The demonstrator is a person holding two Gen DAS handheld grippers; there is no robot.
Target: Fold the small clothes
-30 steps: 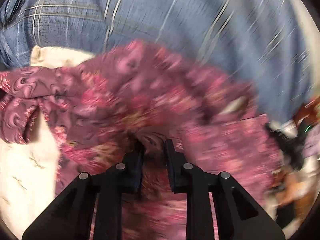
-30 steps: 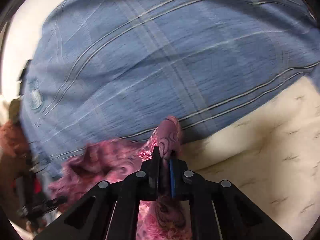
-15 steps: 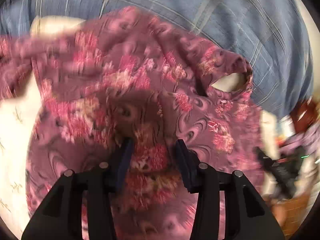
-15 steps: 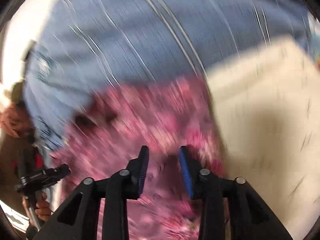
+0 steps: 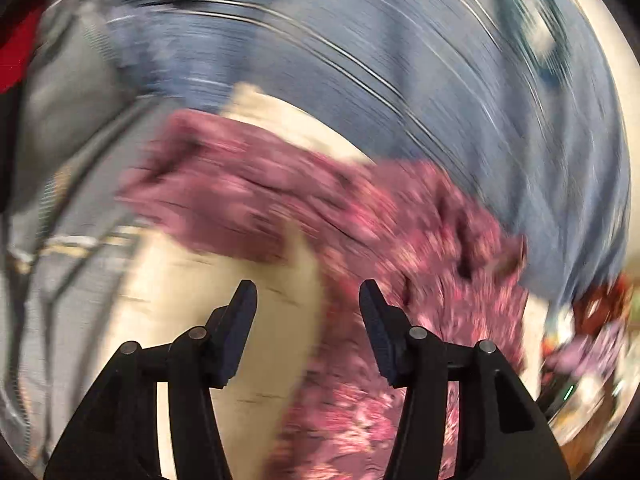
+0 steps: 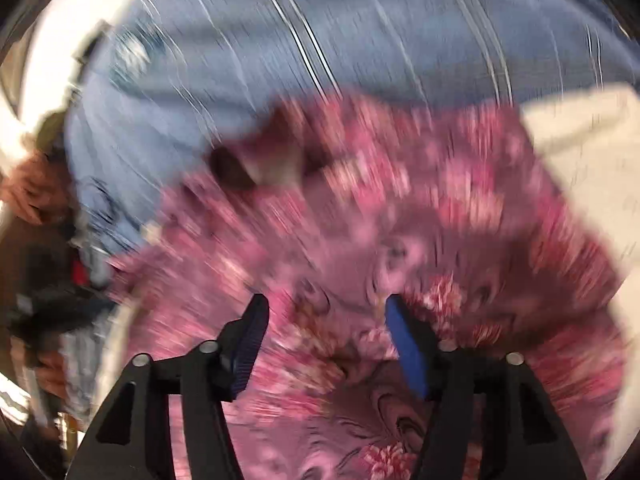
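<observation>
Both views are pretty smeared with blur, fair warning. Left gripper (image 5: 308, 296) first: its jaws have just been opening and stand apart with nothing pinched, just cream bedding (image 5: 192, 304) under the gap. The pink floral garment (image 5: 360, 220) lies from about 10 o'clock down to 5 o'clock of it, loose on the bedding, with the blue plaid blanket (image 5: 400, 60) at 12. Right gripper (image 6: 324, 308): its jaws have also just been opening, wide apart above the same garment (image 6: 400, 208), pads not pressing it, with the blanket (image 6: 320, 20) at 12.
</observation>
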